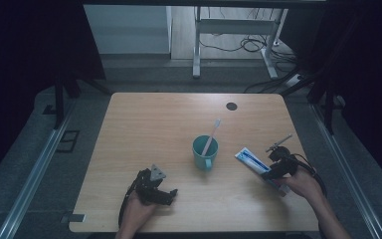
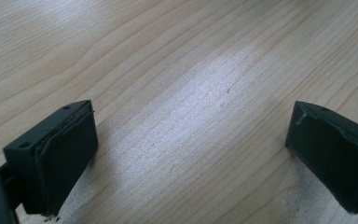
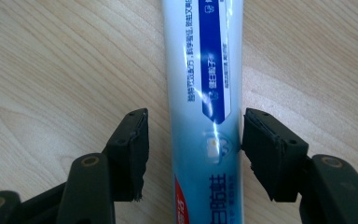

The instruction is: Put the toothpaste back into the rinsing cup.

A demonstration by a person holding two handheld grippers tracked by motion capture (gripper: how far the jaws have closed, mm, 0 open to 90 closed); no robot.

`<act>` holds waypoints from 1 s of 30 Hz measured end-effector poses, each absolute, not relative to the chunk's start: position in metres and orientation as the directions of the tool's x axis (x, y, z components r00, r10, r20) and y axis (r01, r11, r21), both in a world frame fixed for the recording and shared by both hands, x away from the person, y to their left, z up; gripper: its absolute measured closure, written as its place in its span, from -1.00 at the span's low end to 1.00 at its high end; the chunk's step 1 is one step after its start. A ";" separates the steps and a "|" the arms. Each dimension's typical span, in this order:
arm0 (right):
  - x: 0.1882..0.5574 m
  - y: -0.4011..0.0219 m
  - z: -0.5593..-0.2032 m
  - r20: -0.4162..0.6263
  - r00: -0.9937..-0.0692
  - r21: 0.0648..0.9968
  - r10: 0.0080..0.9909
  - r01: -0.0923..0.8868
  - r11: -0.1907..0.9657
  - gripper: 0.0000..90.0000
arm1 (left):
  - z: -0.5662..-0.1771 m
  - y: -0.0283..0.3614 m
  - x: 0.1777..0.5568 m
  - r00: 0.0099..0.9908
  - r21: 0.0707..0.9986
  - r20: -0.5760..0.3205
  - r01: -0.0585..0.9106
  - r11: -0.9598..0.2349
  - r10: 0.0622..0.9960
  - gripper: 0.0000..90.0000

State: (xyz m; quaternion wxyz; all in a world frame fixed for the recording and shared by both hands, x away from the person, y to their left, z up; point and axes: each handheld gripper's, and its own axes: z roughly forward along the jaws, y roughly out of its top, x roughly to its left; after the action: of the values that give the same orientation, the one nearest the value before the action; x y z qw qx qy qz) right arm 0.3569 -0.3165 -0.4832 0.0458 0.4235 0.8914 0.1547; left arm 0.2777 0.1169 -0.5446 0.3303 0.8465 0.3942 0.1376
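Observation:
A white and blue toothpaste tube [image 1: 248,159] [image 3: 205,70] lies flat on the wooden table [image 1: 154,129] at the right. My right gripper [image 1: 271,173] [image 3: 193,126] straddles its lower part with the jaws open. One pad [image 3: 256,140] sits against the tube's edge, while a gap remains at the other pad [image 3: 137,140]. My left gripper [image 1: 170,192] [image 2: 191,135] rests low over the bare table near the front, open wide with nothing between its pads. A teal mug [image 1: 205,152] stands mid-table with a toothbrush [image 1: 212,133] leaning in it.
A small black disc [image 1: 231,106] lies near the table's far edge. Beyond the table stand a metal desk frame [image 1: 197,45] and loose cables [image 1: 248,45] on the floor. Rails run along the floor on both sides of the table.

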 end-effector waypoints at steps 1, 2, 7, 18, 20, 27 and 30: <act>0.358 -0.315 -0.483 0.052 -0.636 0.310 0.770 0.743 0.594 -0.09 | -0.545 0.117 0.278 0.651 0.668 -0.027 0.576 -0.471 0.758 -0.95; 0.360 -0.314 -0.484 0.050 -0.637 0.304 0.769 0.743 0.596 -0.09 | -0.545 0.117 0.278 0.651 0.668 -0.028 0.577 -0.471 0.758 -0.95; 0.365 -0.311 -0.486 0.051 -0.636 0.277 0.770 0.750 0.601 -0.09 | -0.545 0.117 0.278 0.651 0.668 -0.028 0.577 -0.471 0.758 -0.95; 0.377 -0.301 -0.493 0.034 -0.652 0.192 0.758 0.748 0.635 -0.05 | -0.545 0.117 0.278 0.651 0.668 -0.028 0.576 -0.470 0.759 -0.95; 0.379 -0.299 -0.494 0.027 -0.657 0.178 0.754 0.745 0.643 -0.04 | -0.545 0.117 0.278 0.651 0.668 -0.028 0.576 -0.470 0.758 -0.95; 0.387 -0.292 -0.496 0.008 -0.668 0.143 0.744 0.738 0.660 0.02 | -0.545 0.117 0.278 0.651 0.668 -0.028 0.576 -0.470 0.758 -0.95; 0.389 -0.289 -0.498 0.007 -0.667 0.132 0.745 0.739 0.660 0.03 | -0.545 0.117 0.278 0.651 0.668 -0.028 0.576 -0.470 0.758 -0.95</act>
State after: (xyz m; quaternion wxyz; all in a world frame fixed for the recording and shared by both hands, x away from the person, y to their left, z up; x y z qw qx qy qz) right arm 0.3895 -0.2893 -0.4977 0.0237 0.4073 0.9109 0.0620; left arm 0.2777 0.1169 -0.5447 0.3307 0.8463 0.3942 0.1376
